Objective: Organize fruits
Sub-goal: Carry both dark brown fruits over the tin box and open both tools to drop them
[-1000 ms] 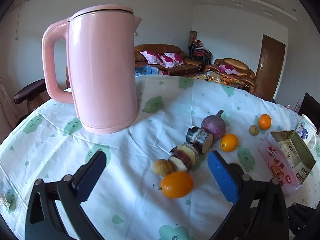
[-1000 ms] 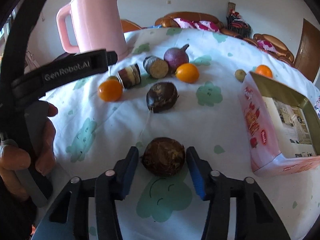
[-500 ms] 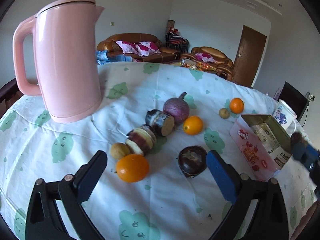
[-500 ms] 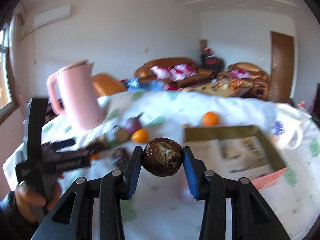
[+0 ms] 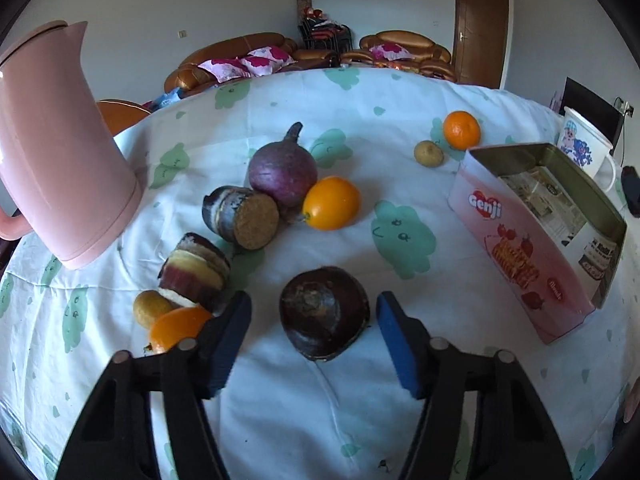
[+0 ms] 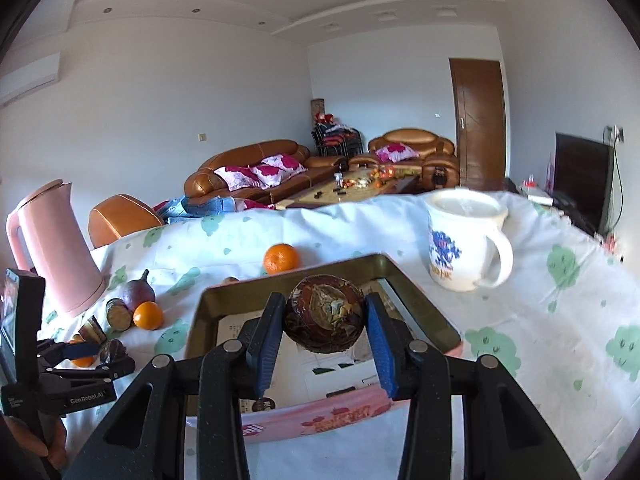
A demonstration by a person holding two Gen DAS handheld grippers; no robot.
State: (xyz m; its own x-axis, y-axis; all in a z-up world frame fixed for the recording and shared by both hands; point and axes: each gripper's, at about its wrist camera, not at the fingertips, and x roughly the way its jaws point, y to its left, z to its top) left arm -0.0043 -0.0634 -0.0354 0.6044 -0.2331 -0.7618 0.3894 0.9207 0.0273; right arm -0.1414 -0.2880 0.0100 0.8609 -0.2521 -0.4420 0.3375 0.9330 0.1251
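Note:
A dark brown round fruit (image 5: 322, 316) lies on the white cloth between the pads of my left gripper (image 5: 313, 304). Its jaws are closing, with a gap still showing on each side of the fruit. My right gripper (image 6: 324, 304) is shut on a second dark brown fruit (image 6: 325, 314) and holds it in the air over the open pink tin (image 6: 296, 276). In the left wrist view that tin (image 5: 516, 240) stands at the right. Two oranges (image 5: 331, 203) (image 5: 176, 326), a purple root (image 5: 282, 170) and cut pieces (image 5: 240, 216) lie to the left.
A pink kettle (image 5: 56, 152) stands at the far left. A tangerine (image 5: 461, 129) and a small brownish fruit (image 5: 428, 153) lie behind the tin. A white mug (image 6: 464, 236) stands to the tin's right. Sofas and a door are beyond the table.
My left gripper has come down and rightward over the dark fruit and its jaws have narrowed around it. My right gripper has lifted its fruit off the cloth and carried it over the tin.

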